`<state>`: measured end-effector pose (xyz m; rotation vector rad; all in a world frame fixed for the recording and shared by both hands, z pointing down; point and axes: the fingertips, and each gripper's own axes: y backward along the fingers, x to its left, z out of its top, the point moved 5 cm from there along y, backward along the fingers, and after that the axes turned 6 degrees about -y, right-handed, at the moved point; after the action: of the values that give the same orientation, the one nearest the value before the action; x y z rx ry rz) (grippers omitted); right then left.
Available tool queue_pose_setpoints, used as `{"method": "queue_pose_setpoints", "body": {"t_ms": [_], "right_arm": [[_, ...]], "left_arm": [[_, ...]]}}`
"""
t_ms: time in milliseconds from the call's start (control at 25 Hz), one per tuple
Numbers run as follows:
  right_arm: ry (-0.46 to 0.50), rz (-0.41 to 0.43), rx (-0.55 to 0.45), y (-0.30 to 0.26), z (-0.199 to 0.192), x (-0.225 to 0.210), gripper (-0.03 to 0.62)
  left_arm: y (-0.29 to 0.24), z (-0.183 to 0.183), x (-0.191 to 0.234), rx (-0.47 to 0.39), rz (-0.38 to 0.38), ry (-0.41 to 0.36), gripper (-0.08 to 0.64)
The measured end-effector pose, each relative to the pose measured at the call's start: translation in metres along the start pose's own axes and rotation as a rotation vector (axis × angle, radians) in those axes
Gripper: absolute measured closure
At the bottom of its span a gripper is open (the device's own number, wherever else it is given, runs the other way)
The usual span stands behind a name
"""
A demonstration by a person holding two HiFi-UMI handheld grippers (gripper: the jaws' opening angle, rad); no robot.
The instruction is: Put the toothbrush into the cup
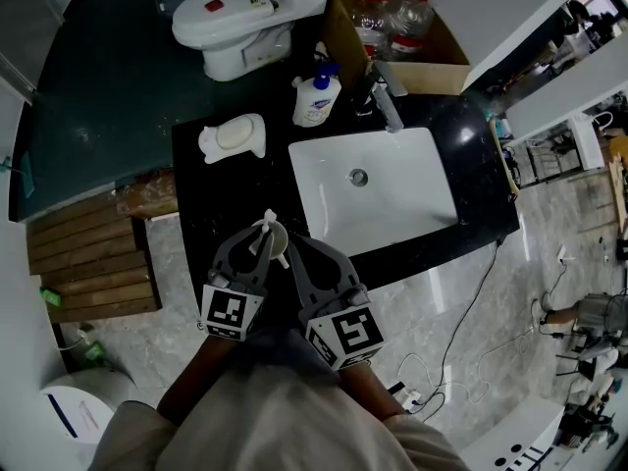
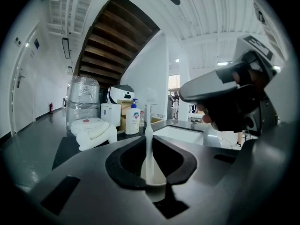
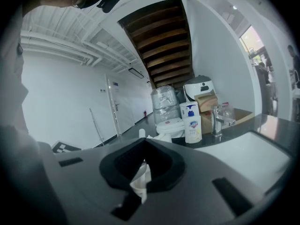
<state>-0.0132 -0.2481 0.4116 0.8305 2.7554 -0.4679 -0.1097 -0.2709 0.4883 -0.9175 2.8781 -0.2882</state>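
A white cup (image 1: 279, 242) stands on the black counter (image 1: 211, 199), just left of the sink's front corner. A white toothbrush (image 1: 266, 224) stands upright in it. My left gripper (image 1: 258, 247) is shut on the toothbrush; in the left gripper view its handle (image 2: 149, 135) rises between the closed tips, with the cup (image 2: 154, 176) showing below through the jaw opening. My right gripper (image 1: 291, 250) comes at the cup from the right and is shut on its edge; in the right gripper view a white piece of the cup (image 3: 140, 178) sits in the closed jaws.
The white sink (image 1: 314, 155) lies right of the cup, with the faucet (image 1: 385, 96) behind it. A soap bottle (image 1: 316, 98) and a white soap dish (image 1: 234, 135) stand at the counter's back. A toilet (image 1: 235, 23) and a cardboard box (image 1: 432, 67) lie beyond.
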Motion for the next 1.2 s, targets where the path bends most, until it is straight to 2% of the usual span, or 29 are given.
{"method": "queue_pose_setpoints", "body": {"t_ms": [440,640,1200], "right_arm": [[0.002,0.000,0.001,0.000,0.000,0.000,0.586],[0.002,0.001,0.003,-0.002,-0.001,-0.001,0.586],[0.001,0.004,0.006,-0.003,0.000,0.002,0.586]], "left_arm": [[-0.001,-0.004,0.001,0.008,0.005,-0.012,0.511],[-0.001,-0.003,0.004,-0.014,-0.003,0.045,0.511],[0.003,-0.001,0.010,-0.037,0.006,0.082,0.511]]}}
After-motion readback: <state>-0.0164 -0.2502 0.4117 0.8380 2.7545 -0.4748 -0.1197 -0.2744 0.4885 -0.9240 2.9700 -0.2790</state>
